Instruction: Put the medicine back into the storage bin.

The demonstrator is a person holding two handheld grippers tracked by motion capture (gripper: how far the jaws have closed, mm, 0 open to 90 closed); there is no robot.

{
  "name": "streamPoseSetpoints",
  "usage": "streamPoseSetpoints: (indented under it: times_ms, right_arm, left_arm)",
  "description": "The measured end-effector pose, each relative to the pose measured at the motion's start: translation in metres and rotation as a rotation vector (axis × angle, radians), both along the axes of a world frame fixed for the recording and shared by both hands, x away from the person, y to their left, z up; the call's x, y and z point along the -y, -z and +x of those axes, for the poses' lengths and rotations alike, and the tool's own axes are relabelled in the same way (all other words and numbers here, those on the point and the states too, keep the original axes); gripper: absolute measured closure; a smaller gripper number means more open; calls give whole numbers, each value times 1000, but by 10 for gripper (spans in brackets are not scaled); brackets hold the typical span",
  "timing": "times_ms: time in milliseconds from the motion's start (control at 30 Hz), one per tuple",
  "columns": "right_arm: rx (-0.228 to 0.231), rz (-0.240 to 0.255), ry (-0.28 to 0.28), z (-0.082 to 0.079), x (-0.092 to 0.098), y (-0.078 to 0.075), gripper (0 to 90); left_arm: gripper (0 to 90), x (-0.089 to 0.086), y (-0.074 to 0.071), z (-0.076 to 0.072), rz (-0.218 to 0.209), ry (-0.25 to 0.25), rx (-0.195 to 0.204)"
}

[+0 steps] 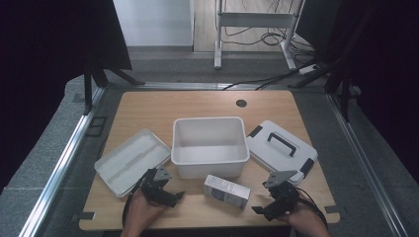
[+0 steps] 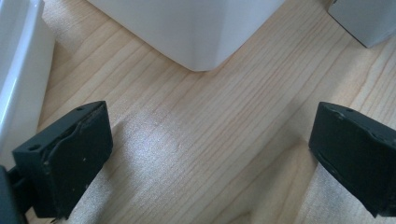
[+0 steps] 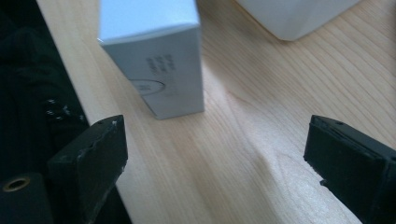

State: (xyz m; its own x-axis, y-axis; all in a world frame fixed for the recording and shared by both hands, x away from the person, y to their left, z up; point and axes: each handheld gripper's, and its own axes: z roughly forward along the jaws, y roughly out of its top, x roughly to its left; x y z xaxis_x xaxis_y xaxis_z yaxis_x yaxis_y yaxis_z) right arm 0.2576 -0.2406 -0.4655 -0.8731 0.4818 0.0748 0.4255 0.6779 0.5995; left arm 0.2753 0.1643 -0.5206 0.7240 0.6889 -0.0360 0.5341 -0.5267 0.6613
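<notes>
Carton (image 1: 226, 191) lies flat, long axis running left-right between both spread, empty tools (image 1: 170, 195) (image 1: 262, 207).

The counter (image 1: 148, 111) is pale wood with a fine straight grain. The storage bin (image 1: 209, 146) and the tray (image 1: 129, 160) are plain white. The lid (image 1: 281, 148) is white with a black handle and black latches. The small carton (image 1: 226, 191) is white with grey print. Both tongs (image 1: 170, 190) (image 1: 264, 200) are matte black.
</notes>
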Motion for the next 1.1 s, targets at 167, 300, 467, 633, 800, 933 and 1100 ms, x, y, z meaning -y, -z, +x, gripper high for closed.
streamPoseSetpoints:
  times_ms: [167, 300, 467, 633, 800, 933, 1100]
  right_arm:
    - [-17, -53, -31, 2, -13, -9, 62]
    - [-27, -106, -63, 5, -29, -18, 85]
    - [-25, -176, -118, 14, -54, -28, 131]
    - [-32, -253, -174, 23, -80, -32, 175]
    - [-41, -308, -209, 27, -102, -34, 227]
    - [-54, -351, -234, 30, -117, -33, 276]
    - [-55, -402, -255, 33, -133, -30, 325]
  left_arm:
    - [12, 0, 0, -1, -7, 5, 4]
    - [11, 0, 0, 0, -7, 5, 3]
    - [11, 0, 0, -1, -6, 4, 3]
    - [12, 0, 0, -1, -6, 2, 3]
    - [13, 0, 0, -1, -6, 3, 3]
    - [13, 0, 0, -1, -9, 0, 3]
    - [29, 0, 0, -2, -10, 8, 7]
